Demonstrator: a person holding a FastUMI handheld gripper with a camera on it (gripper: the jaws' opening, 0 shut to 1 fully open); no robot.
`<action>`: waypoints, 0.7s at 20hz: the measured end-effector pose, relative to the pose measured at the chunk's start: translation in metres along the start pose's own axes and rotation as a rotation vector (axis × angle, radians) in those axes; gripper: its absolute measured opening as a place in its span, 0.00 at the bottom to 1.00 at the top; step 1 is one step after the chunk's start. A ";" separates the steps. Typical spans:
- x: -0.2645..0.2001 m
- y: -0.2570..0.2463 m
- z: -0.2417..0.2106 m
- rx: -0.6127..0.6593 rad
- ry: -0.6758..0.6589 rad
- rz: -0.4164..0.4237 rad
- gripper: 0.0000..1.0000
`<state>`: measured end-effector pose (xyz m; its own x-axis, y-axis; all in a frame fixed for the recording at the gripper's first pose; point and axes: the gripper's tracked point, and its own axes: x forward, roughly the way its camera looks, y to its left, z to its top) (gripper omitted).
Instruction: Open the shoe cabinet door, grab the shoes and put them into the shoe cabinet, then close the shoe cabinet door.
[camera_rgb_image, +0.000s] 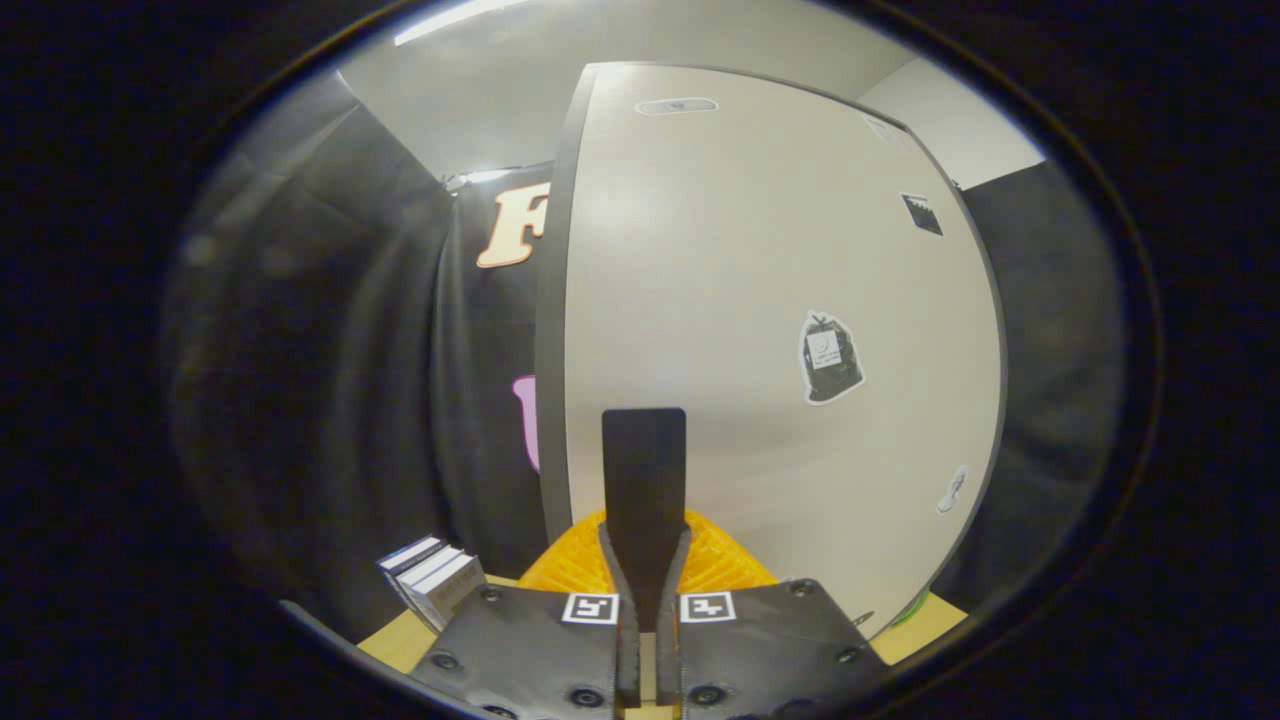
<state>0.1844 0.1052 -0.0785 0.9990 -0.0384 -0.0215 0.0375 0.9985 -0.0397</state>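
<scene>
Fingers are seen pressed together into a single dark blade, with nothing pinched between them, and they are pointed straight at the cabinet door. Whether their tip touches the door or is held just short of it cannot be told. The door is a broad pale panel, and it is seen almost face on, standing upright just beyond the fingers. A dark edge is seen along its left side, and whether the door is shut or slightly ajar cannot be judged. A sticker shaped like a dark bag is stuck on the panel to the right of the fingers, a small square mark is placed higher up near the right edge, and a small pale shoe-shaped sticker is set low near that edge. An oval recess is seen near the top of the door. An orange ribbed thing is seen low behind the fingers, at the foot of the door; what it is cannot be made out. A small stack of boxes is stood on the tan counter to the left of the fingers, against the black cloth wall.
</scene>
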 end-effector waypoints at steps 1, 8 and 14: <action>-0.004 0.000 0.000 0.000 0.001 0.008 0.08; -0.050 -0.011 0.000 0.017 0.021 0.113 0.08; -0.101 -0.034 0.002 0.021 0.041 0.227 0.08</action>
<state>0.0823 0.0754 -0.0727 0.9802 0.1860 -0.0678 -0.1870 0.9823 -0.0084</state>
